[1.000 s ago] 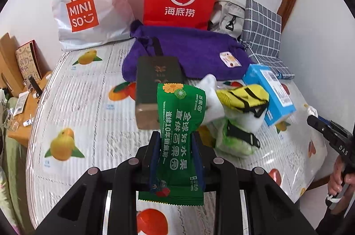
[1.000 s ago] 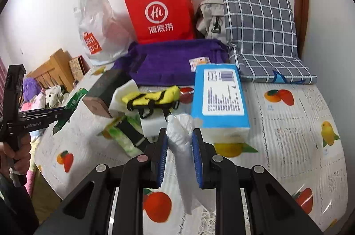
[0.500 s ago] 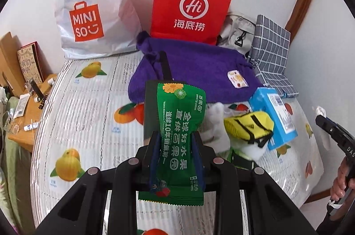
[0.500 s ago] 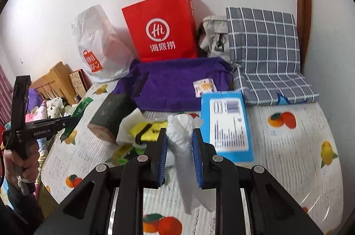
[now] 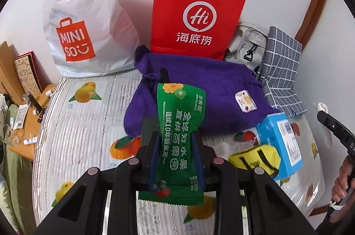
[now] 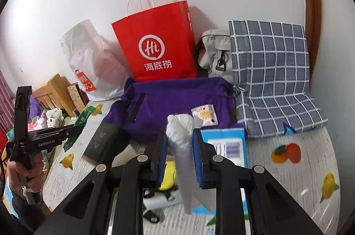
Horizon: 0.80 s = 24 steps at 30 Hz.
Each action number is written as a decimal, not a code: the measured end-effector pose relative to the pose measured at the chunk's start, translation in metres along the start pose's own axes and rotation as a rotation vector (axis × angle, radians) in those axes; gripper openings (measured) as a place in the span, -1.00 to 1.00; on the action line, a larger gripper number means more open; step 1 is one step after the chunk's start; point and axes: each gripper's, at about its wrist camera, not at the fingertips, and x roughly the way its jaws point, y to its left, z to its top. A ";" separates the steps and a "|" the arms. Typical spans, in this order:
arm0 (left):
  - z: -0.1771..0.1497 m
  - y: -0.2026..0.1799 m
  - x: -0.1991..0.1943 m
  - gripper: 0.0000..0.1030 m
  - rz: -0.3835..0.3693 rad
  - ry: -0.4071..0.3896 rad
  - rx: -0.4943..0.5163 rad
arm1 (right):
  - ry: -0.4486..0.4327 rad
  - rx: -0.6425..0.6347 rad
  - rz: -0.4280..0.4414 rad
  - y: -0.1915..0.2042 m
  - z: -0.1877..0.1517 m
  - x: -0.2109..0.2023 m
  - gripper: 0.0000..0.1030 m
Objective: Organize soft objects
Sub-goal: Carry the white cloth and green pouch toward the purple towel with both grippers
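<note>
My left gripper (image 5: 176,141) is shut on a green wet-wipe packet (image 5: 180,130) and holds it upright above the bed, in front of a purple knit bag (image 5: 221,93). My right gripper (image 6: 180,144) is shut on a crumpled white plastic bag (image 6: 183,133), also raised, facing the purple bag (image 6: 177,95). The left gripper with its green packet shows at the left of the right wrist view (image 6: 73,130). The right gripper's tip with a white scrap shows at the right edge of the left wrist view (image 5: 321,111).
A red paper bag (image 5: 197,19), a white Miniso bag (image 5: 86,19), a grey pouch (image 6: 216,53) and a checked cushion (image 6: 270,73) stand against the wall. A blue box (image 5: 280,141), a yellow pouch (image 5: 255,157) and a dark box (image 6: 104,141) lie on the fruit-print sheet (image 5: 84,124).
Both grippers have risen and moved towards the bags at the wall, each keeping its hold. The pile with the yellow pouch has dropped lower in both views.
</note>
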 end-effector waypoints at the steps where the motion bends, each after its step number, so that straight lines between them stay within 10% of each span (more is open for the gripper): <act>1: 0.003 -0.001 0.003 -0.48 0.000 0.001 -0.002 | -0.001 -0.001 0.003 -0.002 0.004 0.005 -0.57; 24: 0.064 -0.006 0.050 -0.48 0.000 0.013 -0.040 | -0.007 -0.019 0.053 -0.018 0.082 0.080 -0.57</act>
